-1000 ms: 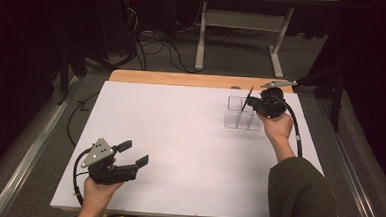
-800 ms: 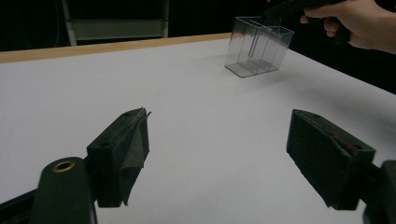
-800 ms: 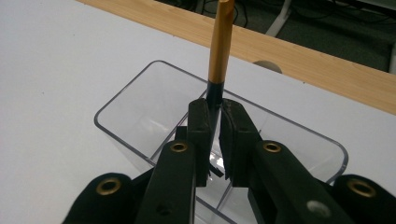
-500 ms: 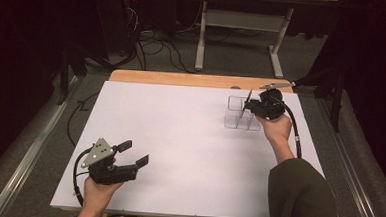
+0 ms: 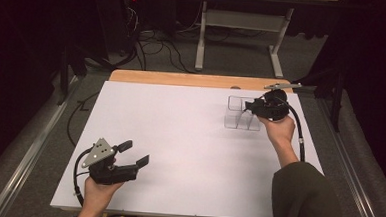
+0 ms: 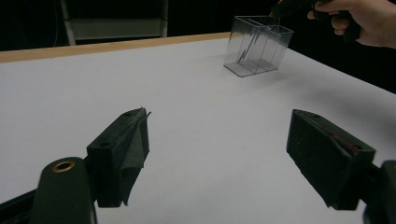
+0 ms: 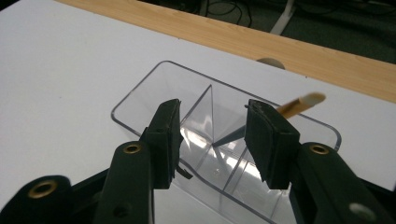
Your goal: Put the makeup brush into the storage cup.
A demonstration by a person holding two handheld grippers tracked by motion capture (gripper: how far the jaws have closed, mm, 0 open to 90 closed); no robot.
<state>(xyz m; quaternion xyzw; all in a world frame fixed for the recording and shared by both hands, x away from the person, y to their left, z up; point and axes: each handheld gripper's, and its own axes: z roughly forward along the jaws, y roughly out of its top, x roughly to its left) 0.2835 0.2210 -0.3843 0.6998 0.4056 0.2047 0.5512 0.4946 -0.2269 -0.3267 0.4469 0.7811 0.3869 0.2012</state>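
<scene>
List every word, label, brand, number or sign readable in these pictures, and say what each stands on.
None: no readable text on the clear plastic organizer, the pencil, the white table, or either hand-held gripper, left or right.

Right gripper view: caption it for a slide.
Right gripper, jaws just opened, above a clear divided organizer holding a pencil.

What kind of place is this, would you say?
Probably a lab or workshop set up for recording handling tasks. A white-topped table stands in a dark room, loose cables trail over the grey floor behind it, and a person's hands work two handheld grippers near a clear divided container.
</scene>
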